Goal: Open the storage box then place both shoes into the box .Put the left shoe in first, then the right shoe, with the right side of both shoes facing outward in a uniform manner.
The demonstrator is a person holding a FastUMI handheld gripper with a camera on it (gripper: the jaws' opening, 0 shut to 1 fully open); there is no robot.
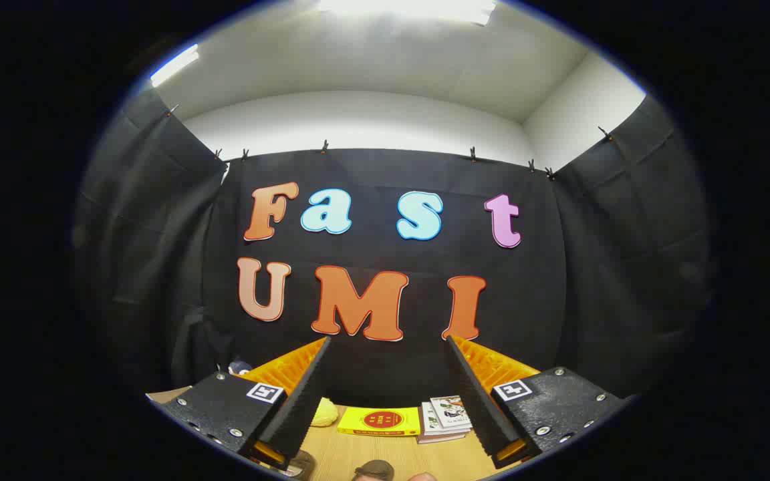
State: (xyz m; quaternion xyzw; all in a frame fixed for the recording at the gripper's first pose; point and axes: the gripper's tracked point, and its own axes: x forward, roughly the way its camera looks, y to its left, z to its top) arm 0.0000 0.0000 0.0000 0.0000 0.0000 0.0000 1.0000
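Presently, gripper view, contents as seen:

Item 1. Gripper (385,347), raised and looking toward the booth's far wall. Its two fingers (305,394) stand wide apart with nothing between them; released, grasping nothing. Each finger mount carries a small square black-and-white marker (265,392).

Item 2. Desk (371,454), light wood, seen low between and below the fingers. A small part of its surface shows.

Item 3. Yellow flat box (379,421), lying on the desk beyond the fingers, roughly midway between them, with a red round mark on its top face. Whether this is the storage box of the task cannot be told.

Item 4. Stack of booklets (445,419), just right of the yellow flat box, lying near the right finger, printed covers upward. Touching or merely beside the box: cannot tell.

Item 5. Pale yellow soft object (323,413), on the desk to the left of the yellow flat box, partly hidden behind the left finger. Kind not clear.

Item 6. Dark rounded objects (373,469), at the near edge of the desk, cut off; possibly shoe parts, but too little shows to tell.

Item 7. Black cloth wall (385,167), far side and both flanks, clipped along its top edge below a white ceiling (385,60) with bright lamps.
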